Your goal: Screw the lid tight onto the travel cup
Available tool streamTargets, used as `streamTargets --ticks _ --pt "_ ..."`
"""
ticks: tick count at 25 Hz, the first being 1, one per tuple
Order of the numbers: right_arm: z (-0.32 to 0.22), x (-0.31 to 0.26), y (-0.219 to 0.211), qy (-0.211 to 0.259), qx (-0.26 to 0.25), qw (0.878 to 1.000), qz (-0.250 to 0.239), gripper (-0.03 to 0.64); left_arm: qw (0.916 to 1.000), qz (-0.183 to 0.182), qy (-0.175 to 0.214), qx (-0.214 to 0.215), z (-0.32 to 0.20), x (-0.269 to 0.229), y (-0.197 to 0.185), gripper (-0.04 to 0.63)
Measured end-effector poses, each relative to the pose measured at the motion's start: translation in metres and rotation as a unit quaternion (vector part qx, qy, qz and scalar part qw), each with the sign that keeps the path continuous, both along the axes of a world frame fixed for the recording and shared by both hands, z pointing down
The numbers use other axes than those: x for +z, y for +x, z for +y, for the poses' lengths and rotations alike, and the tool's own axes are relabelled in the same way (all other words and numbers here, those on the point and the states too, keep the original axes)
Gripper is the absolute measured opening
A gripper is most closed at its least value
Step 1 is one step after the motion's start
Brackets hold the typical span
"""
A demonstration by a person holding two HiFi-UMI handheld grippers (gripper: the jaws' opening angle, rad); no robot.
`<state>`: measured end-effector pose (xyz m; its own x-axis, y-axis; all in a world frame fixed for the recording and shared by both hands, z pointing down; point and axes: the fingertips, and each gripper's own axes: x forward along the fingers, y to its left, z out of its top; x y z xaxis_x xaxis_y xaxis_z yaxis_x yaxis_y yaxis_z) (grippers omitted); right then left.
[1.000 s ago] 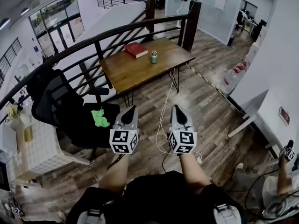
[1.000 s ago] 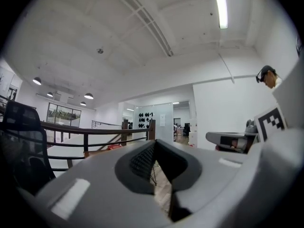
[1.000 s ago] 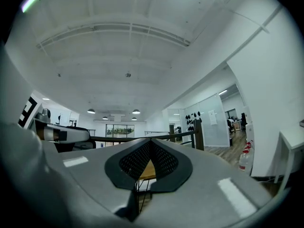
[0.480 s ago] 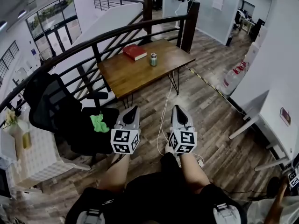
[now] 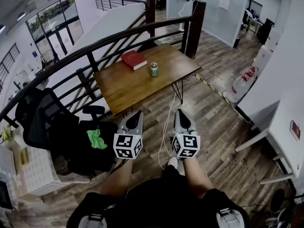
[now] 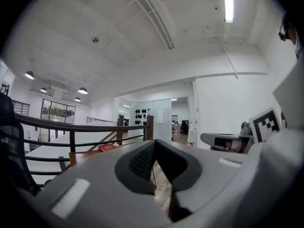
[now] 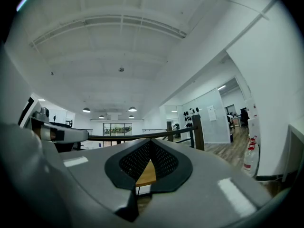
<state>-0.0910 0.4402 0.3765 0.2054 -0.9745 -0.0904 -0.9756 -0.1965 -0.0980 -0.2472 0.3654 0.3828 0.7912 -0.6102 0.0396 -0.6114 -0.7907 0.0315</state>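
since the frame a sec ago, the brown wooden table w/ thin black legs (image 5: 128,87) has slid down and left in the head view, so the person has prob. stepped nearer. the two grippers sit at the same spot low in the view, and the person at the right edge is gone from sight.

on the table stands the small greenish cylindrical travel cup (image 5: 154,69), w/ a red hardback book (image 5: 133,59) near it, not touching. the cup is upright w/ a paler top. whether that's the lid, seated or loose, is too small to tell.

step in hand looks like the approach: nothing is touched yet, and the cup is well apart from both tools. next move calls for closing in on the table and opening the jaws, then one gripper steadying the cup body while the other takes the lid to twist.

left gripper (image 5: 134,117) has its jaws pressed together w/ nothing between, only floor seen past them. right gripper (image 5: 181,116) is likewise closed and empty, table wood showing beyond its tips. both point fwd toward the table, side by side, not touching.
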Motion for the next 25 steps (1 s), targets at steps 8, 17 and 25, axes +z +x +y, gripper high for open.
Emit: streamTargets --ticks 8,17,25 --pt "-0.091 -0.009 0.098 -0.008 -0.018 1.000 -0.016 0.002 0.9997 -0.021 -0.006 -0.012 -0.087 -0.005 0.097 0.052" --pt "-0.167 -0.011 0.183 -0.016 -0.042 0.999 -0.015 0.002 0.9991 -0.017 -0.022 -0.032 -0.157 -0.007 0.179 0.053" --pt "-0.205 -0.018 0.220 -0.014 -0.074 0.997 -0.012 0.002 0.9981 -0.012 -0.026 -0.055 -0.186 -0.010 0.218 0.052"
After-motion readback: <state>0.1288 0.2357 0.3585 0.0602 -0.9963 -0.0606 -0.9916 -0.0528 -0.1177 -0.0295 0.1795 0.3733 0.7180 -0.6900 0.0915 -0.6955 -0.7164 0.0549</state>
